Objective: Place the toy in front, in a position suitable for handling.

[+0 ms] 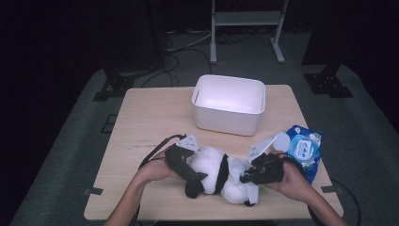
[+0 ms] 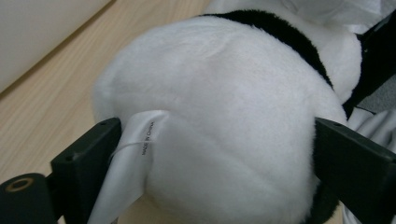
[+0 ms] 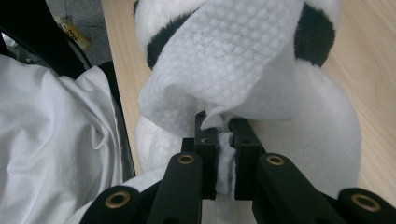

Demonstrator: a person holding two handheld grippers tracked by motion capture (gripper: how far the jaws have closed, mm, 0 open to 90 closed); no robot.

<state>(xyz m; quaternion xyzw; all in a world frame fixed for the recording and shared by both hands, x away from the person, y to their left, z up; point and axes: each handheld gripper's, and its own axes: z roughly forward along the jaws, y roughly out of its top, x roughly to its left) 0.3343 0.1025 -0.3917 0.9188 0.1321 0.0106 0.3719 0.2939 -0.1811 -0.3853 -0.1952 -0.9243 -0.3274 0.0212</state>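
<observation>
The panda (image 1: pixel 217 173), a black-and-white plush toy, lies on its side on the table (image 1: pixel 141 122) near the person's edge, in front of the white bin (image 1: pixel 229 104). The left gripper (image 1: pixel 188 172) has its jaws spread wide around the panda's white rump (image 2: pixel 219 135), one jaw on each side and pressing the fur; a sewn-in label (image 2: pixel 135 154) hangs beside one jaw. The right gripper (image 1: pixel 249 176) is clamped on a white wipe (image 3: pixel 233 70), its jaws pinching a fold of the textured sheet, which drapes over the panda's head between its black ears. A blue wipe pack (image 1: pixel 303 149) lies on the table's right edge, just beyond the right hand (image 1: pixel 294 181).
</observation>
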